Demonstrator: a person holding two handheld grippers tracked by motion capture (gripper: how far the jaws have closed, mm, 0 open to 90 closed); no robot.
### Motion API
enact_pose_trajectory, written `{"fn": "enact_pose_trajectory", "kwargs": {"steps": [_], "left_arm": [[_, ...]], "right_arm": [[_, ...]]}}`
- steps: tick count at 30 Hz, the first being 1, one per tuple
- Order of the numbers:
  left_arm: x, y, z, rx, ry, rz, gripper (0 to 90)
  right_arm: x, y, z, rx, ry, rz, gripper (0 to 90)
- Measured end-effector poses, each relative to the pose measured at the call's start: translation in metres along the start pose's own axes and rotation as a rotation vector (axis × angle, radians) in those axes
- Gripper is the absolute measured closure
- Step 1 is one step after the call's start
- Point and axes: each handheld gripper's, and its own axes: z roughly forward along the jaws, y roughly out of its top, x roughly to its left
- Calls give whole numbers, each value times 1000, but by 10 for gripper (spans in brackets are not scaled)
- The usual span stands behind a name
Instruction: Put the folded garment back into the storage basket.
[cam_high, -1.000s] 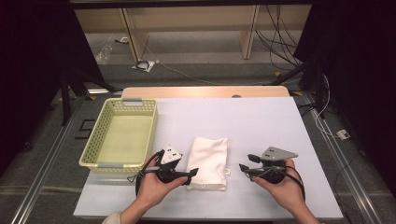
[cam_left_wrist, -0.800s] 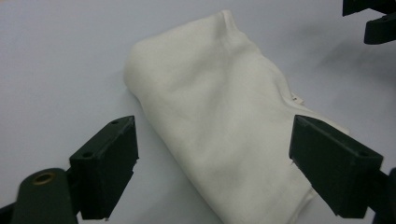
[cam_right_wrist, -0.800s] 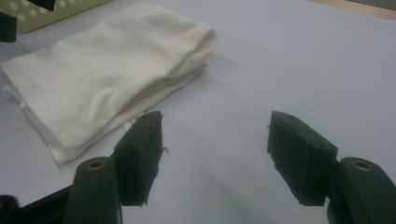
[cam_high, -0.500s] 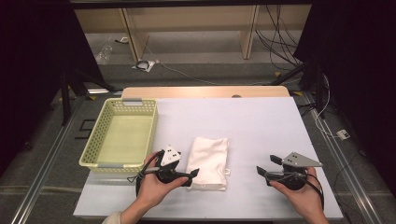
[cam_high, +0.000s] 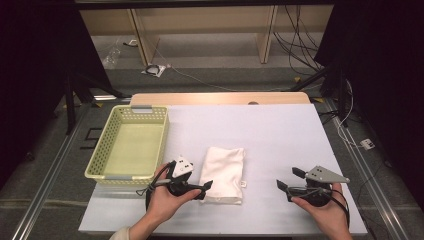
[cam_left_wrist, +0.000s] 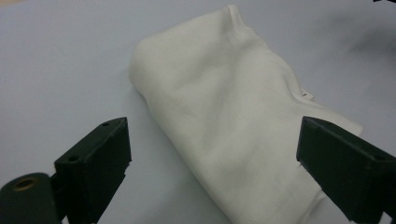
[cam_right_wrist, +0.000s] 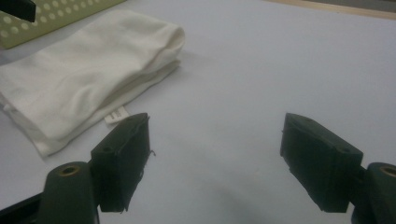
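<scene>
Folded cloth (cam_high: 223, 173) lying on table (cam_high: 280, 135), at 3 o'clock of basket (cam_high: 129, 145). Left gripper (cam_high: 205, 189) released, jaws just opening, straddling cloth's near edge. Right gripper (cam_high: 289, 181) released, jaws just opening, empty, sitting apart at cloth's 3 o'clock. Folding looking done; binning likely remaining.

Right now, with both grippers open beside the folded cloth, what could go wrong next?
1. The left gripper sits at the near left corner of the folded cloth; pinching there may catch only the top layer and unfold it.
2. The right gripper stands apart on bare table, so a one-sided lift could let the cloth sag before reaching the basket.
</scene>
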Motion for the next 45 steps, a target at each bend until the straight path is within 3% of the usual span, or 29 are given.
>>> {"fn": "enact_pose_trajectory", "kwargs": {"steps": [4, 8, 18, 32, 37, 45], "left_arm": [[-3, 2, 2, 0, -6, 1, 105], [-4, 3, 3, 12, -26, -24, 111], [-3, 5, 9, 17, -21, -26, 126], [-3, 3, 8, 28, -4, -33, 151], [1, 7, 18, 65, -5, -84, 155], [11, 22, 38, 108, 31, -117, 162]], "right_arm": [[-1, -6, -6, -13, -1, 5, 246], [-2, -10, -9, -25, -7, 12, 244], [-9, -14, -12, -38, -23, 8, 239], [-3, -11, -12, -43, -38, -17, 241], [-2, -9, -12, -44, -47, -23, 244], [-1, -9, -11, -50, -51, -28, 246]]}}
